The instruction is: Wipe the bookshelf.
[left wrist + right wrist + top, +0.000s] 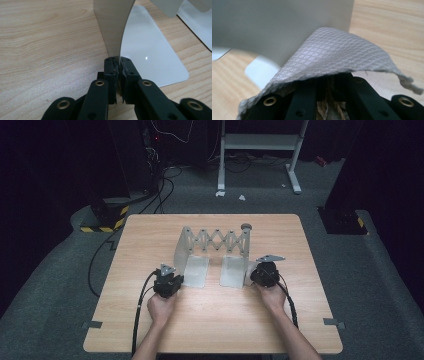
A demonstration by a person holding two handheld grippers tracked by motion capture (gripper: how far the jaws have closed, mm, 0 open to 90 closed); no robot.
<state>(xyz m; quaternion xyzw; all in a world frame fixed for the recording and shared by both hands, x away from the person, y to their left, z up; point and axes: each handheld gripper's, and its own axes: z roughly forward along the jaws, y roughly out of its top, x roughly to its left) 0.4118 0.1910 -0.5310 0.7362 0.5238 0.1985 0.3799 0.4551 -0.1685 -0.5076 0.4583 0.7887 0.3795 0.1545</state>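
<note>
Left hand-held gripper (119, 65) clamps the rack's (215, 242) left plate; right hand-held gripper (329, 82) pinches a cloth (332, 57), right plate dead ahead, upper frame.

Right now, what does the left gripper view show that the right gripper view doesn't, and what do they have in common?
Left gripper view: the left tool is shut on the thin edge of the upright metal end plate of the grey expanding scissor-lattice bookend; its flat glossy foot plate lies on the wood. Right gripper view: the right tool is shut on a grey textured wiping cloth, which drapes over its jaws in front of a blurred upright grey panel. Shared: the light wooden table and pale grey metal of the bookend.
</note>
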